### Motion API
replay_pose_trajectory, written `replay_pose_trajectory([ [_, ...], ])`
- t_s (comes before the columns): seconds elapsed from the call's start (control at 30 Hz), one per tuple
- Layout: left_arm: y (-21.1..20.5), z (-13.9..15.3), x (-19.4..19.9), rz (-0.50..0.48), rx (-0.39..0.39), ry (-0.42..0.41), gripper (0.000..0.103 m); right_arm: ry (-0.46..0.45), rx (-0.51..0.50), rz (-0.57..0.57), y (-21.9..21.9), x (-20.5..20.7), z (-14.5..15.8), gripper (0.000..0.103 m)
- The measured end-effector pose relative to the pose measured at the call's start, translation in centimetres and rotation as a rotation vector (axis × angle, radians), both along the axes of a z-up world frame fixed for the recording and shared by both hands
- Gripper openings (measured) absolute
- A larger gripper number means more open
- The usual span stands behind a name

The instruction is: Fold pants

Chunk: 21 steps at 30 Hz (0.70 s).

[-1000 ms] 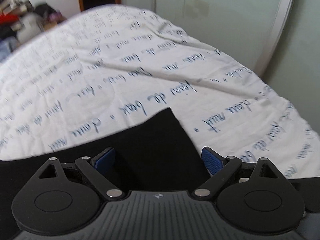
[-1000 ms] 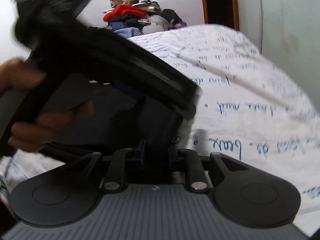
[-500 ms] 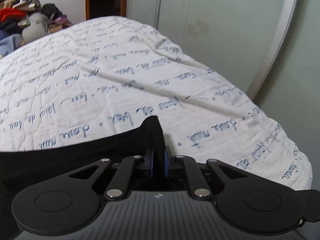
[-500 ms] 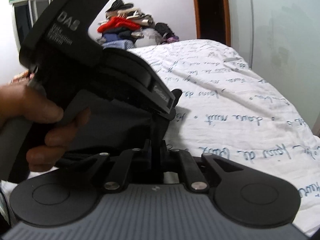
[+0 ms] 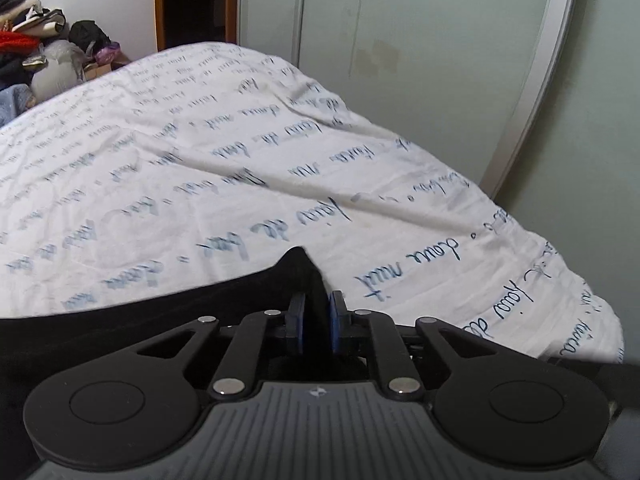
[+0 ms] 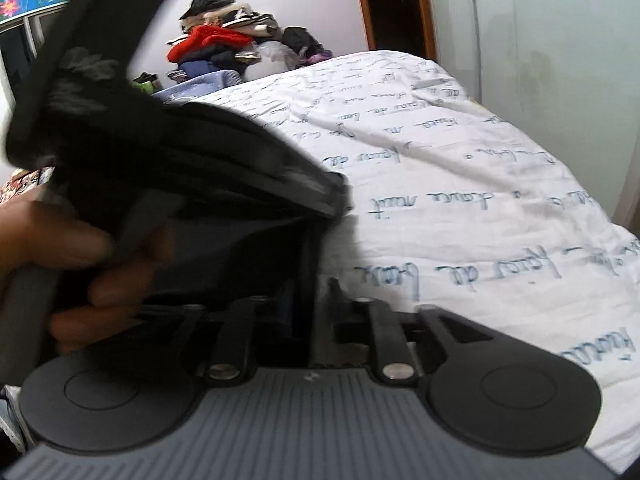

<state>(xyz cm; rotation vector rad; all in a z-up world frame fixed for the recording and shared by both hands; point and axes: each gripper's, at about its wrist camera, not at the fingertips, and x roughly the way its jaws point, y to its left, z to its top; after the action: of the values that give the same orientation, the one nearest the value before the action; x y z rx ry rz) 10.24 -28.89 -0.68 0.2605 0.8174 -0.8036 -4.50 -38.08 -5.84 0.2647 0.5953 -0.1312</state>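
Right now you have one pair of black pants (image 5: 168,312) lying on the bed sheet (image 5: 280,152), and both of your grippers have hold of it at the near end of the bed. In the left wrist view, a raised corner of the pants stands up as a small peak against the white cloth, with the dark fabric running off from it toward the left edge of the picture. Your left gripper (image 5: 316,320) has its two blue pads (image 5: 335,320) drawn in almost together, with that corner of the pants pinched between them.

In the right wrist view the pants (image 6: 240,252) hang as a dark sheet in front of the camera, just left of the bare white stretch of sheet (image 6: 460,184). Your right gripper (image 6: 310,304) has its two fingers close together with a vertical edge of the fabric running down between them; motion blur softens the fingertips, yet the cloth is plainly clamped there. Above and left of that, the body of your left gripper (image 6: 160,148) crosses the picture, held by your left hand (image 6: 76,264).

One bed sheet covers the bed, white with lines of blue handwriting print. Beyond the far end of the bed sits one heap of clothes (image 6: 236,48), with a red piece on top. To the right of the bed runs a pale green wardrobe (image 5: 420,40), and a dark doorway with a wooden frame (image 5: 196,4) opens between the heap and the wardrobe.
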Motion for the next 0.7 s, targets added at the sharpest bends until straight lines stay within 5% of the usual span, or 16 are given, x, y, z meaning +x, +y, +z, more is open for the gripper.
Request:
replay_pose_trajectory([
  [0.07, 2.4, 1.3, 0.6, 0.022, -0.024, -0.003, 0.036, -0.030, -0.059, -0.043, -0.5, -0.5, 1.3, 0.053],
  [0.13, 5.7, 2.1, 1.3, 0.116, -0.040, -0.026, 0.087, -0.068, -0.090, -0.068, -0.7, -1.2, 2.4, 0.053],
  [0.37, 17.0, 2.9, 1.4, 0.360, -0.009, -0.123, 0.089, -0.099, -0.119, 0.074, 2.0, 2.7, 3.7, 0.052],
  [0.57, 22.7, 2.1, 1.9, 0.452, 0.001, -0.074, 0.089, 0.019, -0.097, 0.107, 4.5, 8.3, 0.4, 0.056],
  [0.63, 23.7, 1.7, 2.2, 0.464, -0.010, -0.048, 0.089, 0.035, -0.160, 0.203, 7.2, 8.1, -0.5, 0.065],
  [0.7, 24.2, 1.4, 2.5, 0.475, -0.026, -0.026, 0.089, 0.038, -0.247, 0.326, 10.3, 7.3, -0.4, 0.063],
])
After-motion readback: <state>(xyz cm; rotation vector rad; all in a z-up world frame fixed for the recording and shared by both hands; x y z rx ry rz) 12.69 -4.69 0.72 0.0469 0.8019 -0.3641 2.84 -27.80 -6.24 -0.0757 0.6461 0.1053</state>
